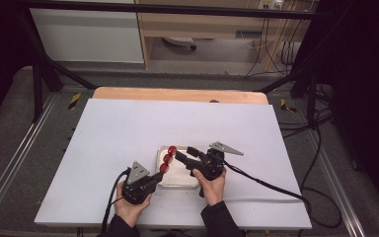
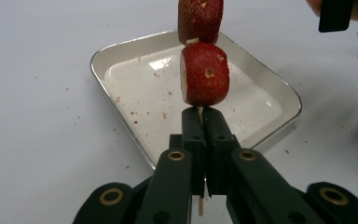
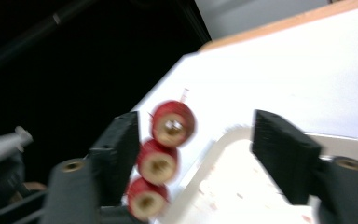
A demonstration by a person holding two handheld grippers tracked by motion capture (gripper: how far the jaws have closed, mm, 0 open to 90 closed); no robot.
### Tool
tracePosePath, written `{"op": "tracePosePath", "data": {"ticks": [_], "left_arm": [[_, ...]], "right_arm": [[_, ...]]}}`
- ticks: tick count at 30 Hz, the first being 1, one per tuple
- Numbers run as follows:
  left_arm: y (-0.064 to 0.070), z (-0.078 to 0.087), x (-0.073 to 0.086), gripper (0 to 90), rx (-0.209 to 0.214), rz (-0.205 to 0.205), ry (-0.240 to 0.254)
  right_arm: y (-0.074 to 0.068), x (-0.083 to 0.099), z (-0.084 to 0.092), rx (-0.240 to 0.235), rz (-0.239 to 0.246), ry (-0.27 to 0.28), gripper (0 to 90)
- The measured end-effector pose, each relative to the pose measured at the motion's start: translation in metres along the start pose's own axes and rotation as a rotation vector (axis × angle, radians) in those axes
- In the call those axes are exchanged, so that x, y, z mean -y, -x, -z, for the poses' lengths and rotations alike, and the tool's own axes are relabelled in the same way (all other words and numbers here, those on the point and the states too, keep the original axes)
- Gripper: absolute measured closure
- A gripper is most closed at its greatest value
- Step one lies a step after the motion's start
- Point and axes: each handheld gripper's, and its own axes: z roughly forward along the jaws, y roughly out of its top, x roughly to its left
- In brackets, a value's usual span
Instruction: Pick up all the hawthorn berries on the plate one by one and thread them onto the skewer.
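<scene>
A thin wooden skewer (image 2: 200, 205) carries three red fruit pieces (image 1: 168, 159) in a row over a white metal tray (image 1: 177, 186). My left gripper (image 1: 159, 174) is shut on the skewer's bare lower end, and the left gripper view shows its jaws (image 2: 200, 114) pressed together just under the lowest fruit piece (image 2: 205, 73). My right gripper (image 1: 185, 154) is open beside the skewer's top. In the right gripper view its jaws (image 3: 198, 128) stand wide apart, with the fruit pieces (image 3: 157, 163) close to the left jaw and nothing pressed between the pads.
The tray (image 2: 140, 88) holds only red crumbs, and more crumbs lie scattered on the white tabletop (image 1: 128, 128) around it. A wooden edge (image 1: 177, 94) runs along the table's far side. Black cables (image 1: 276, 187) trail off to the right of the right gripper.
</scene>
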Motion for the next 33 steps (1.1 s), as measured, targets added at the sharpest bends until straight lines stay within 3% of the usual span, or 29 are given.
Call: {"op": "tracePosePath", "data": {"ticks": [11,20,27,31,33], "left_arm": [[-0.007,0.004,0.002,88.1,0.016,-0.031,-0.028],[-0.015,0.007,-0.003,88.1,0.047,-0.032,-0.05],[-0.018,0.009,-0.01,88.2,0.067,-0.034,-0.081],[-0.019,0.008,-0.015,88.2,0.074,-0.047,-0.101],[-0.021,0.008,-0.019,88.2,0.079,-0.041,-0.104]], "right_arm": [[0.026,-0.006,0.026,0.118,0.177,-0.193,6.3],[0.047,-0.003,0.055,0.2,0.325,-0.32,0.5],[0.064,0.007,0.08,0.224,0.369,-0.378,0.5],[0.075,0.012,0.092,0.211,0.38,-0.381,0.6],[0.078,0.014,0.097,0.232,0.382,-0.387,0.6]]}}
